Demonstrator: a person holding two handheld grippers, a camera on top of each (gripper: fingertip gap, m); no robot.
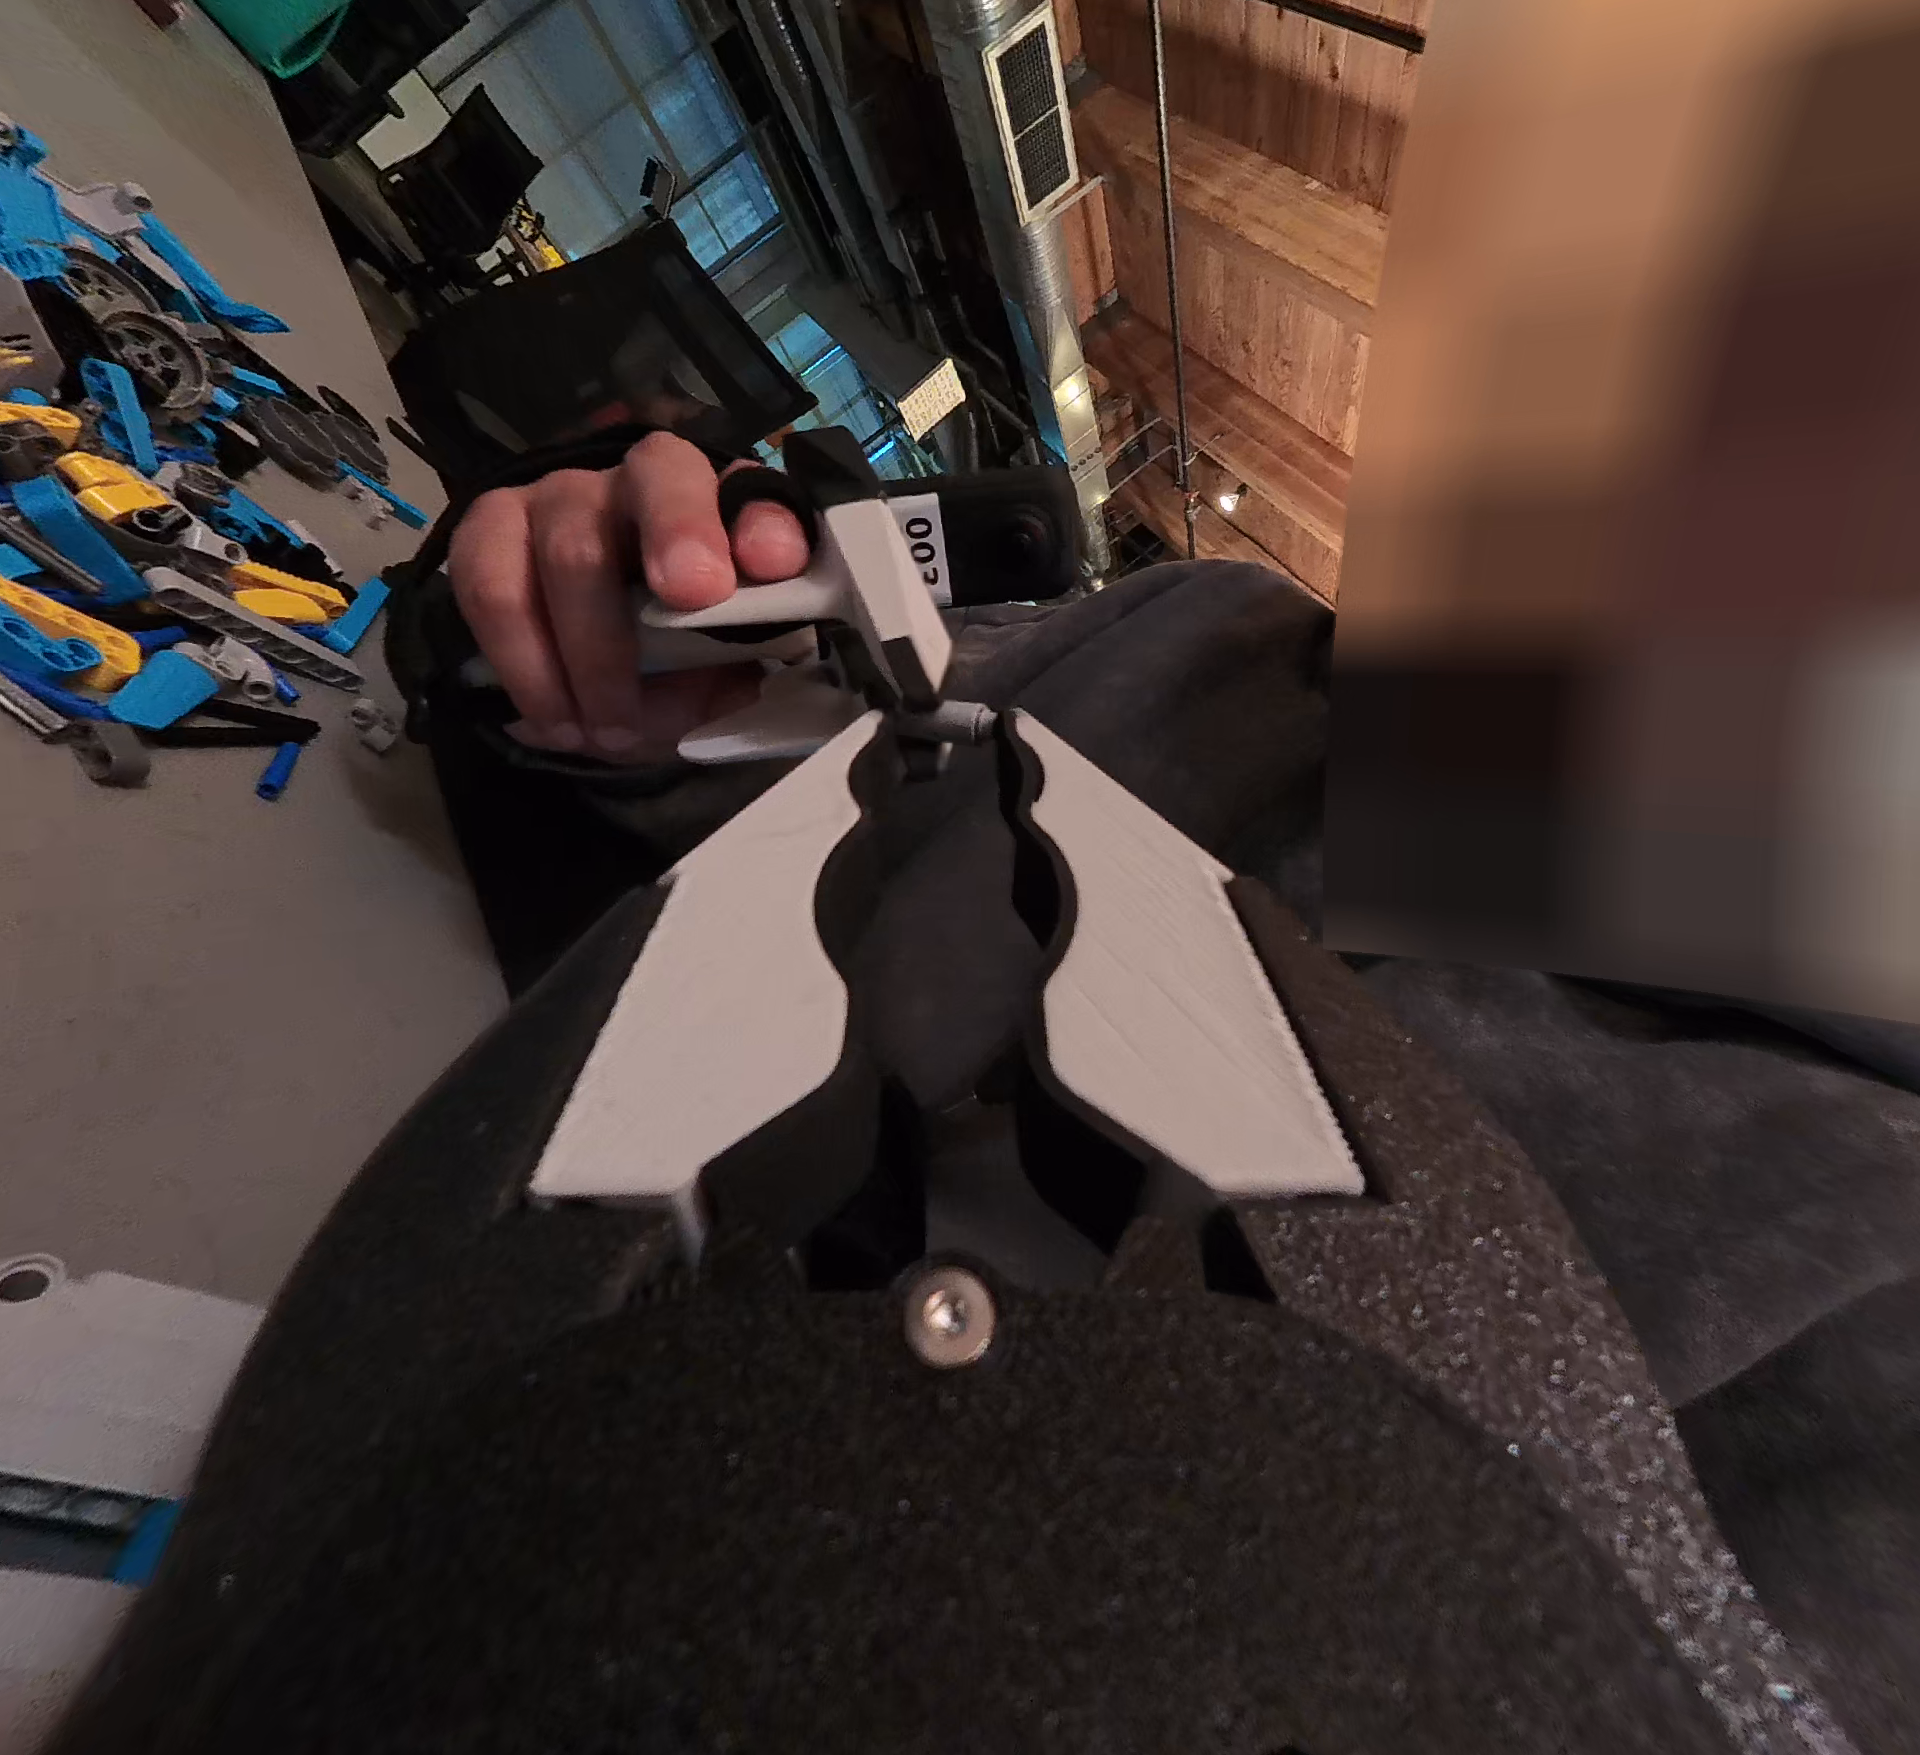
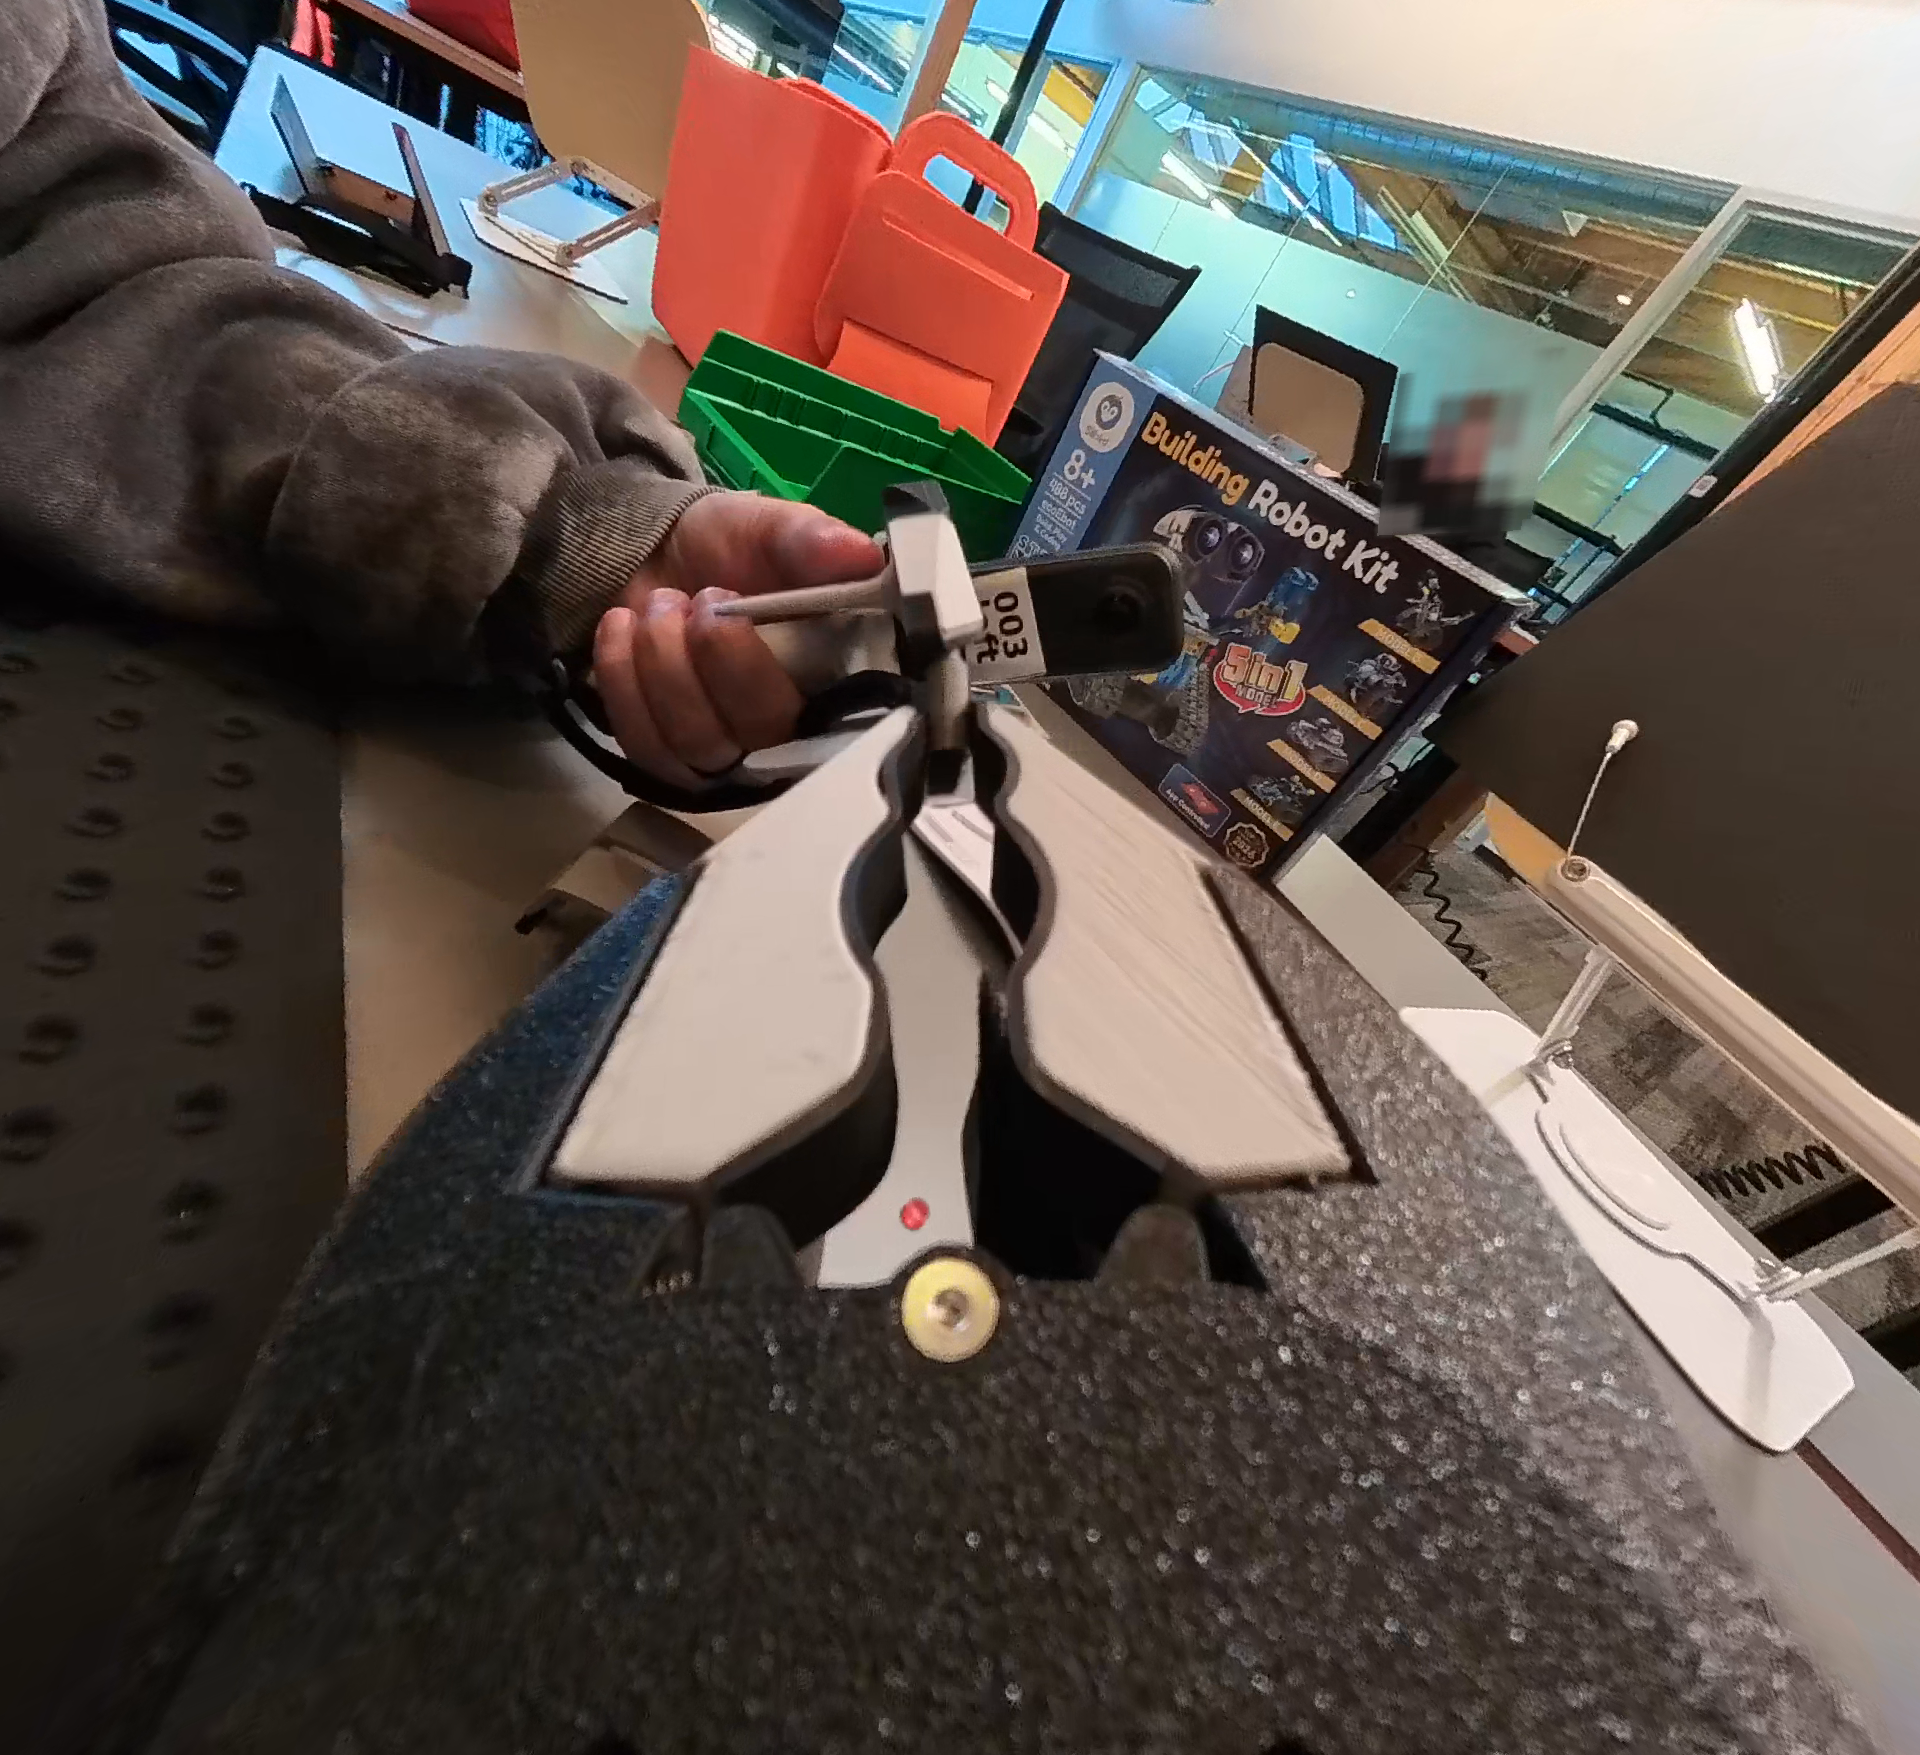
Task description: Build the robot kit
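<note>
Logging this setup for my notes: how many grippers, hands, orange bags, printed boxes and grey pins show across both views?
Grippers: 2 (left, right)
Hands: 2
Orange bags: 2
Box: 1
Pin: 1
Total: 8

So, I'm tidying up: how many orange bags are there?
2: a large orange bag behind the green bins, and a smaller orange bag just in front of it. Others may be hidden.
</note>
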